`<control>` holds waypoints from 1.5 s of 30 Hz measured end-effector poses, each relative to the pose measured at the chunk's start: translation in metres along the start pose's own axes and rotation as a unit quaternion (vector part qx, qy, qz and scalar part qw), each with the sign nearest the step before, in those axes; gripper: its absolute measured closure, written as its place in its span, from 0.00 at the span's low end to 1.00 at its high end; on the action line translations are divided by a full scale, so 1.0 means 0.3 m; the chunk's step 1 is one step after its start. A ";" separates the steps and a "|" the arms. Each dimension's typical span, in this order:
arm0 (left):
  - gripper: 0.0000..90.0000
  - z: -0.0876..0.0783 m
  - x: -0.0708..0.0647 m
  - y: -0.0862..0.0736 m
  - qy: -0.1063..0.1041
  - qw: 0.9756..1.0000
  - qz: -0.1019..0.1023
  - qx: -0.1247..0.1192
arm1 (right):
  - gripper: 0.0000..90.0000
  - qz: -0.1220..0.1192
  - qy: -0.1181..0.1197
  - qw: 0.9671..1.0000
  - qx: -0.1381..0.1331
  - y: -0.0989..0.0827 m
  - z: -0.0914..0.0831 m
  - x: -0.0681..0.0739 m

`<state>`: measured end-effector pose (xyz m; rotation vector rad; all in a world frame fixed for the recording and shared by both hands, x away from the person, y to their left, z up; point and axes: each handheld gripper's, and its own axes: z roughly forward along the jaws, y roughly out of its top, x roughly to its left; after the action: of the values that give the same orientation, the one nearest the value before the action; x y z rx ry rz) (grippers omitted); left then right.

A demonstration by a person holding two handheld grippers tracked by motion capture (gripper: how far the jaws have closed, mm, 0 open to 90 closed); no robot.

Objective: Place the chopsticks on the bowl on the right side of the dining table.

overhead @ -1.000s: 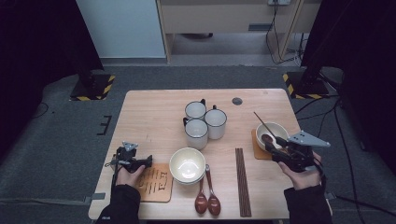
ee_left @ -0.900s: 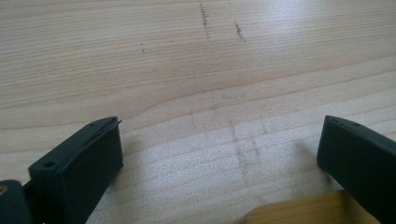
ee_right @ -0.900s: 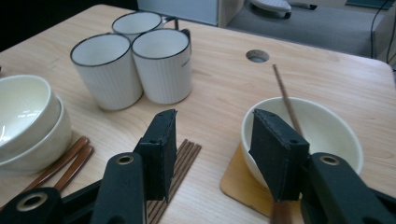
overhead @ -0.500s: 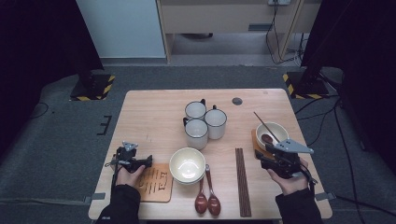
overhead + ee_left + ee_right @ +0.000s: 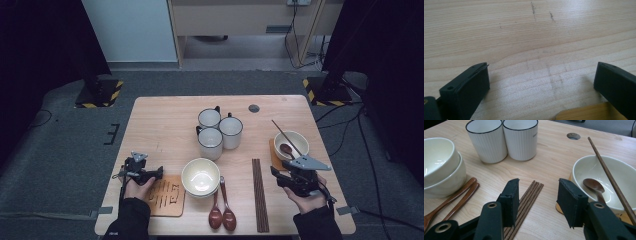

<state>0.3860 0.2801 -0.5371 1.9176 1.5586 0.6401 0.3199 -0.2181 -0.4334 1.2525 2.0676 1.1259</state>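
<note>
My left gripper [image 5: 159,173] rests at the table's front left, beside a wooden coaster [image 5: 165,196]. In the left gripper view its jaws [image 5: 541,82] stand wide open over bare wood, with a corner of the coaster [image 5: 584,113] at the bottom. My right gripper [image 5: 276,176] is held low at the front right, between a bundle of dark chopsticks [image 5: 258,192] and a cream bowl [image 5: 291,144]. Its jaws [image 5: 537,195] are open with nothing between them. The chopsticks [image 5: 527,197] lie just beyond its left jaw. The bowl [image 5: 604,180] holds a brown spoon [image 5: 594,186] and one chopstick [image 5: 609,172].
Two stacked cream bowls [image 5: 200,176] sit at front centre, with two brown spoons [image 5: 222,210] lying beside them. Three white mugs [image 5: 220,131] cluster mid-table. A round cable hole [image 5: 254,108] marks the far side. The right bowl rests on a coaster [image 5: 273,152].
My right gripper has sunk and drawn back toward the front edge, away from the right bowl. The left gripper has kept still.
</note>
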 end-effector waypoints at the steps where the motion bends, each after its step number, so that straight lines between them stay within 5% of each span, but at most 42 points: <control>1: 0.00 0.000 0.000 0.000 0.000 1.000 0.000 0.000 | 0.58 0.000 0.001 1.000 0.002 -0.003 0.001 0.002; 45: 0.00 0.000 0.000 0.000 0.000 1.000 0.000 0.000 | 0.63 -0.006 0.011 0.997 0.078 -0.137 0.126 0.034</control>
<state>0.3860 0.2801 -0.5371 1.9171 1.5588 0.6402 0.3223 -0.2038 -0.4883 1.3040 2.2113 0.9933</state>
